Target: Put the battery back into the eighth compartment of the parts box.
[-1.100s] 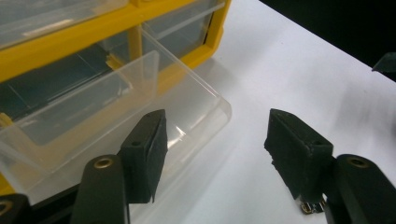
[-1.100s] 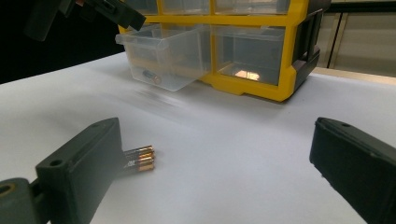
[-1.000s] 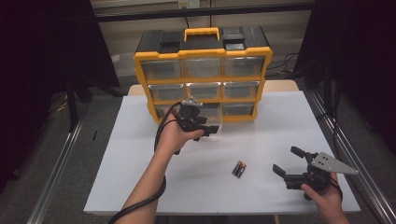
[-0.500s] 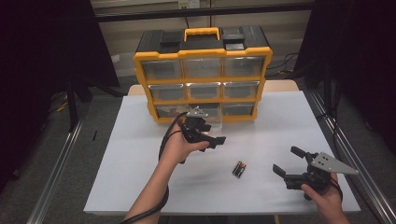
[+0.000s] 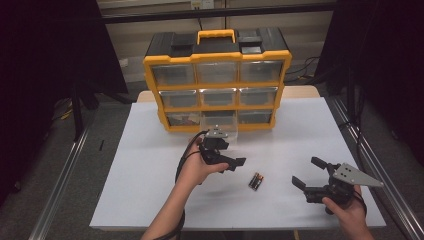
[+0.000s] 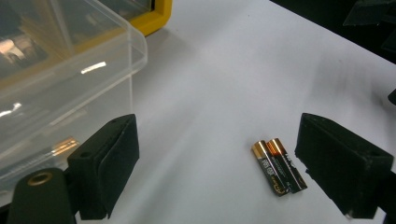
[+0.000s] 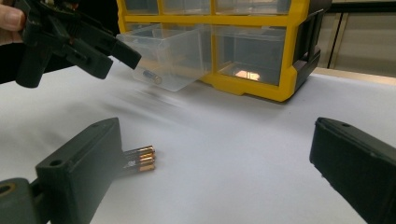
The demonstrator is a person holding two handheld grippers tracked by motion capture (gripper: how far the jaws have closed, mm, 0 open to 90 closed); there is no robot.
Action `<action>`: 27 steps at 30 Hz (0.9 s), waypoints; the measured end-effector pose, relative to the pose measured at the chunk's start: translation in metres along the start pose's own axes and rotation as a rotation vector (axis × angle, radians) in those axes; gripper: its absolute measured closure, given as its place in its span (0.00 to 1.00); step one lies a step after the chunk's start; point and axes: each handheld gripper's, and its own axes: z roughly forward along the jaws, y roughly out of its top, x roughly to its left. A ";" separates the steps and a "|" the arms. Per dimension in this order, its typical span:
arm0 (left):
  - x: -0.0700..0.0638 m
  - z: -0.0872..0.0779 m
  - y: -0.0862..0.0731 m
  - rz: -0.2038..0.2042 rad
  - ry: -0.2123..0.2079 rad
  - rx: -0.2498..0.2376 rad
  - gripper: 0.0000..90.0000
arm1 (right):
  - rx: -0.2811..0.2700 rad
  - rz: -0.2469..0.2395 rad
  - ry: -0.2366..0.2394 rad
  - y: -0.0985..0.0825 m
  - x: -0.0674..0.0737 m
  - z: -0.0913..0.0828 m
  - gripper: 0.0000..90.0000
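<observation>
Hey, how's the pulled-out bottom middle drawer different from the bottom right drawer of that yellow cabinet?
The bottom middle drawer sticks out over the white table; the bottom right drawer sits flush in the yellow cabinet. The middle drawer is open at the top, with one battery lying inside; the right drawer is shut in its slot, and what it holds is unclear. Both are clear plastic.
</observation>
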 end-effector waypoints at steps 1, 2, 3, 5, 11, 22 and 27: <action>-0.001 0.002 -0.002 -0.006 -0.009 -0.005 0.15 | 0.001 -0.002 0.000 0.000 0.000 0.000 0.02; -0.002 0.003 -0.003 -0.006 -0.012 -0.005 0.15 | 0.003 0.002 0.004 0.000 0.000 0.000 0.02; -0.003 0.005 -0.004 0.001 -0.012 -0.003 0.15 | 0.002 0.002 0.005 0.000 0.000 0.000 0.02; -0.005 0.007 -0.006 0.002 -0.009 0.003 0.15 | 0.003 -0.001 0.004 0.000 0.000 0.000 0.02; -0.011 0.016 -0.013 0.001 -0.012 0.005 0.15 | 0.006 -0.005 0.008 0.000 0.000 -0.001 0.02; -0.023 0.026 -0.023 0.006 -0.003 0.023 0.16 | 0.003 -0.004 0.004 0.000 0.001 0.000 0.02; -0.027 0.031 -0.026 0.007 -0.016 0.026 0.16 | 0.004 -0.008 0.005 0.000 0.001 0.000 0.02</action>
